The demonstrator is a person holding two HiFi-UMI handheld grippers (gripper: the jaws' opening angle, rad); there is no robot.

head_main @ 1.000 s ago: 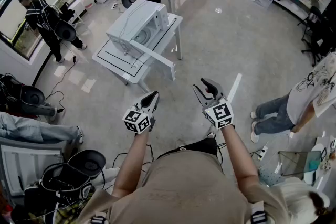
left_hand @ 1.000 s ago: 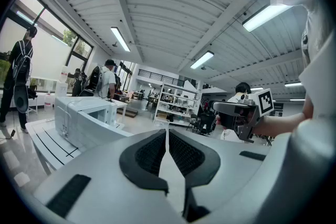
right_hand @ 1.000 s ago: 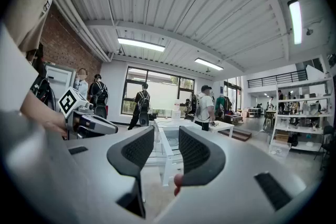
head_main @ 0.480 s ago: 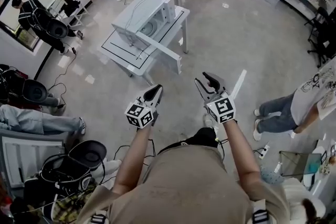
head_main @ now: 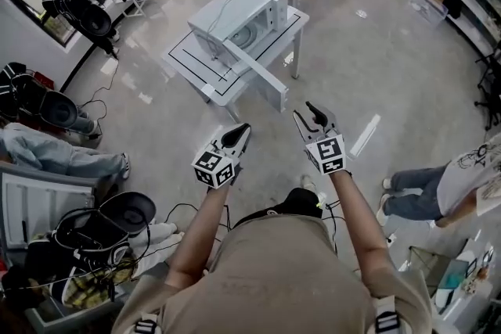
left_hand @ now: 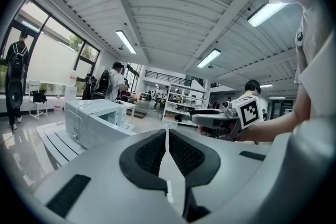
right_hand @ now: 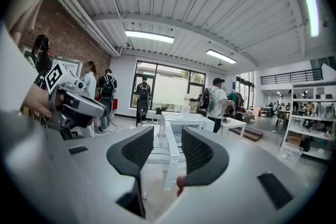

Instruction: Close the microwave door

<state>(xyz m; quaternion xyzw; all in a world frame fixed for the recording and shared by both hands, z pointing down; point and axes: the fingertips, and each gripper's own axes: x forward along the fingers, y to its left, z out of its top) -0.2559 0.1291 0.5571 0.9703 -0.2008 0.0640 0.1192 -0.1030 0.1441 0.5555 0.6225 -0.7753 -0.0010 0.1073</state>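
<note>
no readable text, brand or number in any view. only signs: black-white square code patterns on left marker cube of left gripper and right marker cube of right gripper; patterns, not letters. faint print on wearer's shirt, too faint to read. dark graphic on bystander's white t-shirt, illegible. microwave markings too small to read.
</note>
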